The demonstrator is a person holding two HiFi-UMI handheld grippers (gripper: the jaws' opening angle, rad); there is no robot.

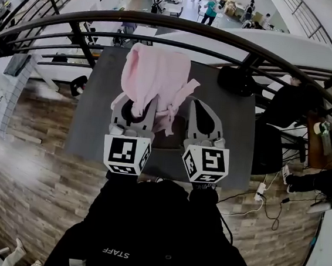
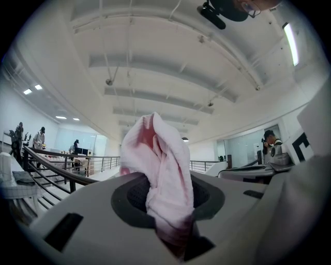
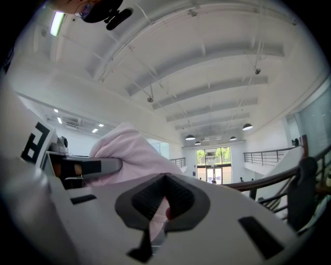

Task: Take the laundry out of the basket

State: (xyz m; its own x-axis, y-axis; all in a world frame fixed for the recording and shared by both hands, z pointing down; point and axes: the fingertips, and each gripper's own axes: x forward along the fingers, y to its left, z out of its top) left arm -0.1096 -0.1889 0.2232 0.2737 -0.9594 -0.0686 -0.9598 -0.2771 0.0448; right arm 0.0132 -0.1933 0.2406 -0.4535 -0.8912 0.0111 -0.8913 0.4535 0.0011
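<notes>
A pale pink garment [image 1: 154, 75] hangs bunched above a dark grey table [image 1: 93, 122] in the head view. My left gripper [image 1: 134, 107] is shut on it, and a thick fold of the pink fabric [image 2: 165, 171] stands up between its pads [image 2: 207, 199] in the left gripper view. My right gripper [image 1: 200, 116] is beside it on the right, shut on a thinner strip of the same garment [image 3: 158, 222]. The bulk of the cloth [image 3: 129, 150] billows to its left, by the left gripper [image 3: 88, 166]. No basket is in view.
A curved dark railing [image 1: 183, 28] runs just beyond the table. A black round object [image 1: 236, 81] sits at the table's far right corner. A person in black [image 1: 292, 107] sits to the right, with a power strip and cables [image 1: 261, 194] on the wood floor.
</notes>
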